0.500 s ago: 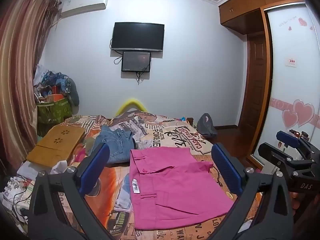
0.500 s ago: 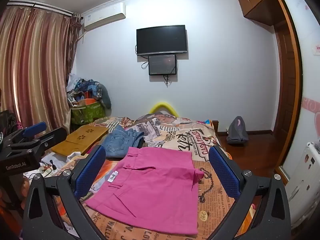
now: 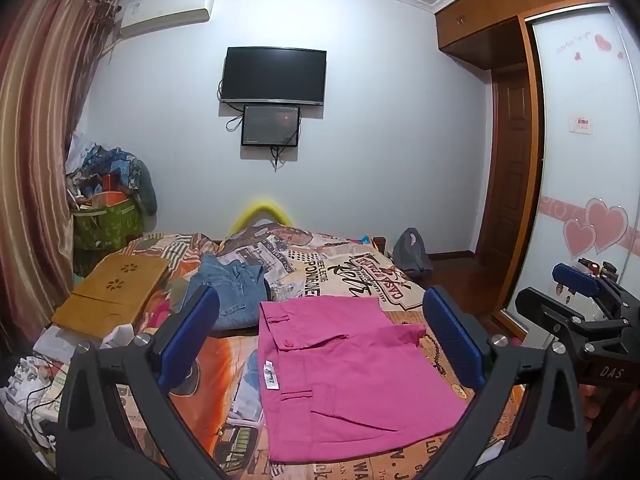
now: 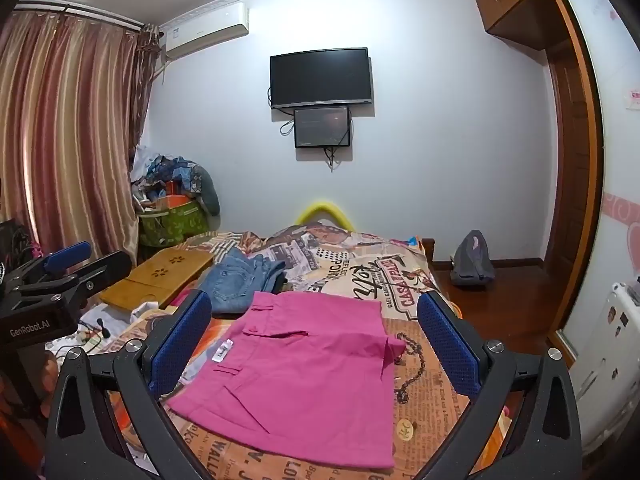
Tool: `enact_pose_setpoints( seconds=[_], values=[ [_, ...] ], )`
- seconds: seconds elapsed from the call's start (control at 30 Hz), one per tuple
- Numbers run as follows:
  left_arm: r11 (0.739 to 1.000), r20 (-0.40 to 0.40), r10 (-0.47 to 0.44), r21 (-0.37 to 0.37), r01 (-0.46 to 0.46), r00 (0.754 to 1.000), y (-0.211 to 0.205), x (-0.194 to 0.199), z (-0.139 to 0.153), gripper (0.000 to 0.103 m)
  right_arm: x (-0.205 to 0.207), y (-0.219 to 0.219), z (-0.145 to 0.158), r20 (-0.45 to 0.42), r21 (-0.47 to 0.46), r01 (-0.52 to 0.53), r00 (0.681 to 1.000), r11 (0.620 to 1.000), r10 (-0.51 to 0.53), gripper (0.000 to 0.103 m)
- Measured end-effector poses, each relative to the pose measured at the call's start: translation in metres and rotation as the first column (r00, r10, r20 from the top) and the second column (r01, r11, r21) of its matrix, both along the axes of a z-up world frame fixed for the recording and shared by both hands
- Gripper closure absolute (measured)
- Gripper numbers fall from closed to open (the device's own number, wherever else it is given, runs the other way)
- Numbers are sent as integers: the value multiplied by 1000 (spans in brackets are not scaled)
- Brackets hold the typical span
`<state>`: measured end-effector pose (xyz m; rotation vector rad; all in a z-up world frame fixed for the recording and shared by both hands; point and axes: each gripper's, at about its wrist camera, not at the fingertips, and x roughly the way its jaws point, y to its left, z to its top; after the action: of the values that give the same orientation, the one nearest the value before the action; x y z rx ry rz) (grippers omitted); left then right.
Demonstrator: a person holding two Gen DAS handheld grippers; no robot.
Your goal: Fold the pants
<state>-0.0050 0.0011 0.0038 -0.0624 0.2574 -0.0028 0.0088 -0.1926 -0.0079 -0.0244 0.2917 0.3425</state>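
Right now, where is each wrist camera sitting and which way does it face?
Left wrist: above the bed's near end, facing the TV wall; own open left gripper frames the pink pants, right gripper at its right edge.
Right wrist: same heading, further right; own open jaws frame the pants, left gripper at its left edge.
Shared: pants, jeans, TV.

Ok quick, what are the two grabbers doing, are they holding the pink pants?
Left gripper: open, holding nothing, above the pink pants.
Right gripper: open, holding nothing.
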Motion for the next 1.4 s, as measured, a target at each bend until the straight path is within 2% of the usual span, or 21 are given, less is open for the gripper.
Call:
enact_pose_setpoints(
  seconds=[0.33,1.4],
  values=[
    [1000,5,-12,13,12,1000,-2,7,-8,0,2,-4,2,3,-2,5,1000,1000,-5,0],
    [999,27,-24,31,23,999,-12,2,-5,0,-3,-3,3,15,4,6,1000,1000,-6,0]
  ],
)
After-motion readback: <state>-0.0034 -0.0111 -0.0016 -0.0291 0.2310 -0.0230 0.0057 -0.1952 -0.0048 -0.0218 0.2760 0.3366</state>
